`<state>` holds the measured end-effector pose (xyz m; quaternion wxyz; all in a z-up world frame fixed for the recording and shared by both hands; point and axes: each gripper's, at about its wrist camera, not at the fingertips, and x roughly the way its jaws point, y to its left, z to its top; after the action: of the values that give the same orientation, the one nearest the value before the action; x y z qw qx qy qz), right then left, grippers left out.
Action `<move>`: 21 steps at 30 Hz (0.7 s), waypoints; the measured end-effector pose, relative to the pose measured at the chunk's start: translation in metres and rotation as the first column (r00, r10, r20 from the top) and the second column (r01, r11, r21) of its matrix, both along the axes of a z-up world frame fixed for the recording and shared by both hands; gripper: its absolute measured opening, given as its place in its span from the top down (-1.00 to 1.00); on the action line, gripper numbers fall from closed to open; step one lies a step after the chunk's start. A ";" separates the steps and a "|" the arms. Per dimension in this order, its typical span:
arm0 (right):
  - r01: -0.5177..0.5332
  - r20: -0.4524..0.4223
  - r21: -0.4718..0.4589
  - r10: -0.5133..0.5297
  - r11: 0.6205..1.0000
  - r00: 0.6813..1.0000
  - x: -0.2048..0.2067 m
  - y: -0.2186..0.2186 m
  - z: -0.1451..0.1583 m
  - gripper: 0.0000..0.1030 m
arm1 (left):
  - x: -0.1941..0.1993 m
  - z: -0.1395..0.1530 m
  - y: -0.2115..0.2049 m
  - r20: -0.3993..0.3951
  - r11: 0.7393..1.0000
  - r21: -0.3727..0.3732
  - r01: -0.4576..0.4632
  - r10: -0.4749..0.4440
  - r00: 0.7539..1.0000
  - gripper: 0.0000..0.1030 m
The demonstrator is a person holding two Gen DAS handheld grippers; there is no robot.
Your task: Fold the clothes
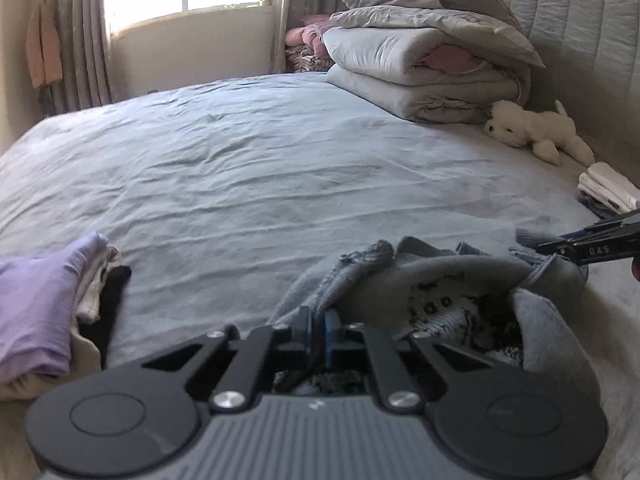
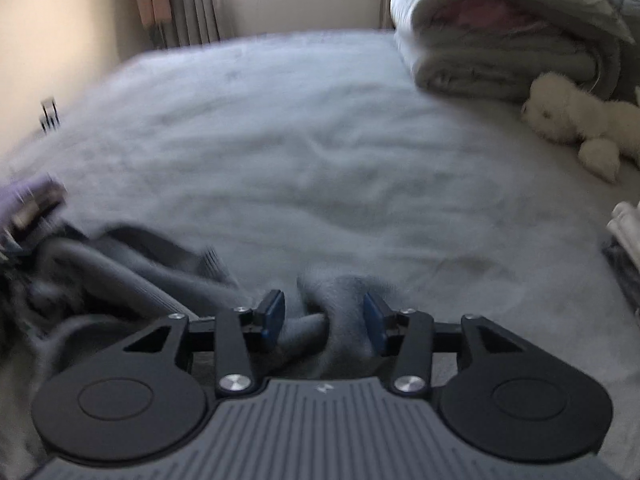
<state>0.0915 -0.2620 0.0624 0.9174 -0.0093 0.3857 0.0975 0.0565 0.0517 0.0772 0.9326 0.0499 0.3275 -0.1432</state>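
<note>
A grey garment (image 1: 460,276) with a black-and-white patterned lining lies bunched on the near part of the pale blue bed sheet (image 1: 260,160). My left gripper (image 1: 320,326) is low over its left edge, with the jaws shut on a fold of the grey fabric. In the left wrist view my right gripper (image 1: 550,246) reaches in from the right at the garment's far right end. The right wrist view is blurred. There my right gripper (image 2: 324,318) stands open, and a ridge of the grey garment (image 2: 332,312) sits between its blue pads (image 2: 274,314) without being pinched.
A pile of clothes with a lilac one on top (image 1: 36,300) lies at the near left. A white folded stack (image 1: 608,190) sits at the right edge. A white plush toy (image 1: 532,128) and folded duvets (image 1: 428,64) lie by the headboard (image 1: 580,40).
</note>
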 end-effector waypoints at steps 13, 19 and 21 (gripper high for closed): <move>-0.059 0.189 -0.009 0.059 0.998 0.980 -0.067 -0.012 0.053 0.86 | -0.032 0.046 0.032 0.141 0.992 -0.120 -0.046 0.063 0.988 0.92; 0.015 0.065 -0.126 -0.007 0.992 0.998 -0.057 -0.020 0.035 0.86 | -0.048 0.046 0.034 0.140 0.994 -0.103 -0.039 0.053 0.989 0.92; 0.098 0.010 -0.266 -0.099 0.959 0.995 -0.046 -0.022 0.017 0.86 | -0.056 0.053 0.038 0.179 0.991 -0.126 -0.038 0.061 0.982 0.92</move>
<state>0.0453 -0.2839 0.0797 0.9109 -0.1129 0.3968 -0.0010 0.0005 0.0901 0.1299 0.9633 -0.0027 0.2323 -0.1345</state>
